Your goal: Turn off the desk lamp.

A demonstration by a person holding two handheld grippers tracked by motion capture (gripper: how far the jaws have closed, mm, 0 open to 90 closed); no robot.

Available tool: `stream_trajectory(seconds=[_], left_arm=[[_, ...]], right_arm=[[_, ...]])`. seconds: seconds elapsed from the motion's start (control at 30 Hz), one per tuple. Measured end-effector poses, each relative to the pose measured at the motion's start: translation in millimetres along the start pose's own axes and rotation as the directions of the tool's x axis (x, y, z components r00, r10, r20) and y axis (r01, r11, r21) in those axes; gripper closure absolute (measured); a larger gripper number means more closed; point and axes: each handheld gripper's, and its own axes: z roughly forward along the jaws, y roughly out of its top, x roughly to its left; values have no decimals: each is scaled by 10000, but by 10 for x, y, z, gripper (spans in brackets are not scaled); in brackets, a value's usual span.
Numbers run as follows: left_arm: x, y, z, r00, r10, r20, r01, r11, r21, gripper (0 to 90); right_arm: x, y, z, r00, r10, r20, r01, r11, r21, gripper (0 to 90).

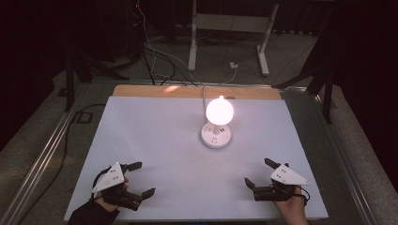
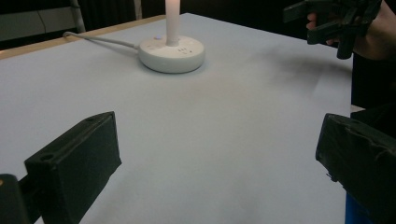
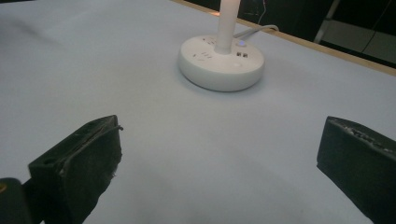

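The lamp glows on its round white base at the table's middle, well apart from both tongs. The left gripper and right gripper rest near the front edge, jaws spread wide and holding nothing. Any handling of the lamp looks not yet begun.

A dim lab or recording room is showing here. A desk covered in a plain white sheet is standing on grey carpet, loose cables are trailing across the floor behind it, a white metal table frame is standing farther back, and black curtains are hanging all around.
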Motion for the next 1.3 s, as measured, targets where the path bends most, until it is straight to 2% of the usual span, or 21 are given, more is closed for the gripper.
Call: stream_trajectory(seconds=[0.03,0.17,0.4,0.53,0.8,0.93,1.13,1.3], left_arm=[[1,-1,2,10000,-15,-1,15,10000,6,5],[-1,0,3,10000,14,5,-14,10000,29,5],[-2,2,5,10000,-7,8,7,10000,24,4],[-4,3,9,10000,29,13,-29,10000,43,5],[-8,2,15,10000,24,30,-24,10000,65,4],[-11,3,14,10000,30,54,-31,10000,80,4],[-10,5,14,10000,4,8,-4,10000,51,5],[-11,6,12,10000,45,26,-45,10000,48,5]], right_arm=[[5,3,1,9999,-137,75,136,9999,31,0],[11,3,5,9998,-175,92,174,9998,106,0],[2,2,7,9999,-41,127,38,9998,202,0],[31,13,2,9990,-141,419,130,9996,258,0],[25,45,3,9980,96,622,-128,9986,519,0],[14,96,-16,9968,356,714,-401,9972,624,0],[-6,189,-20,9957,706,608,-742,9954,599,0],[-33,257,-16,9949,758,668,-793,9956,502,0]])
